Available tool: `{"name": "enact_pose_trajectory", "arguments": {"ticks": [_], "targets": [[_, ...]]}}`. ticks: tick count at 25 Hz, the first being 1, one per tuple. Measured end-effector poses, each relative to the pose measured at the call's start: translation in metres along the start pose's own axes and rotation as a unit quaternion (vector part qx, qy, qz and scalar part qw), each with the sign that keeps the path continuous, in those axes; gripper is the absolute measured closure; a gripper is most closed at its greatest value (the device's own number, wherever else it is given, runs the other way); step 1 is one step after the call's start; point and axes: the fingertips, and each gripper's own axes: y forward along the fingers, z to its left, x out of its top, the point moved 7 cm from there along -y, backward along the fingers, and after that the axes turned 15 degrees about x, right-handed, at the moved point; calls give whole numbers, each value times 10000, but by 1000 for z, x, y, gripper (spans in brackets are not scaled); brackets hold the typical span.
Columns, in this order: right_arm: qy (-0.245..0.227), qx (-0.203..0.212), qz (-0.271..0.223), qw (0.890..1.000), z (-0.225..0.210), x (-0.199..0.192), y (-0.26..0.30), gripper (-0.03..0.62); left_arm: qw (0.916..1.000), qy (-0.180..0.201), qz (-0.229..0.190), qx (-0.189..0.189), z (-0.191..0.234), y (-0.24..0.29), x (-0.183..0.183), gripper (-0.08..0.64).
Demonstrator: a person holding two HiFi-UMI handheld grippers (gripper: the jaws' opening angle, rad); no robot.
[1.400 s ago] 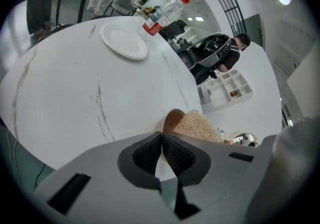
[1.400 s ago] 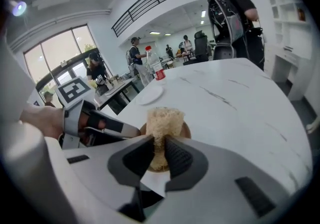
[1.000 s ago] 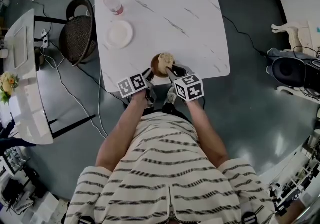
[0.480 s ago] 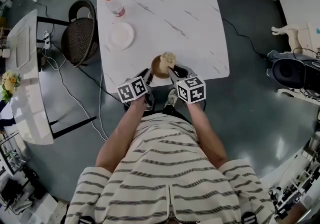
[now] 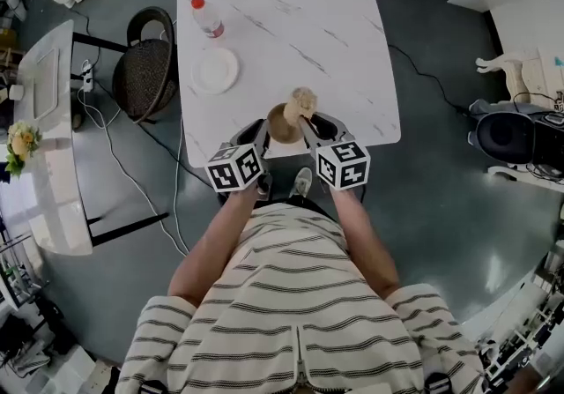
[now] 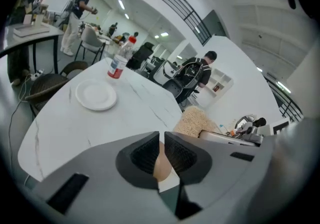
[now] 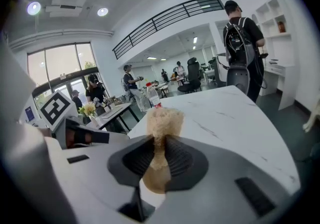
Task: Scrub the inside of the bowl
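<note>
Though small and probably light, likely to skate on a smooth top unless pinned: small round brown bowl (image 5: 280, 125), set at the near edge of the white marble-patterned square table (image 5: 291, 22), just in front of the person. Held at its near-left rim by the left gripper (image 5: 262, 130) (image 6: 161, 155), jaws drawn almost together on the thin brown wall, only a slit between the ribbed pads. Looks stiff and hard, wood or glazed ware, cannot tell which. No give at the rim, so a firm pinch there safe enough, though liable to pivot under so narrow a bite.

Clamped in the right gripper (image 5: 307, 126) (image 7: 159, 155): beige fibrous scrubbing pad (image 5: 301, 104) (image 7: 162, 120), jaws closed tight on its lower part, frayed top bulging above them. Soft, springy, light. Squashes under the grip, so best taken low to keep the free end firm enough to press. Hangs at the bowl's far-right side, at or just above the rim; contact with the inside not clear.

Well apart to the left: white round plate (image 5: 216, 70) and clear plastic bottle (image 5: 208, 17) with red cap, both untouched.
</note>
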Motion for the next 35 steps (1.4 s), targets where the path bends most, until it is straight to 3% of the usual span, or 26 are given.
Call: {"name": "enact_pose_trajectory", "arguments": {"ticks": [4,12,23,35], "targets": [[-150,-26,-297,9994,11,22,-9,520,9978,486,-455,-4,-13,-17,17,539],[-475,78,-898,9948,36,64,-29,520,9834,1134,-1415,-114,-48,-60,54,554],[-876,234,-1503,9845,66,108,-46,518,9660,1411,-2166,-61,-69,-101,85,555],[-1387,202,-1783,9739,89,132,-59,517,9383,1748,-2984,54,-87,-142,105,555]]}}
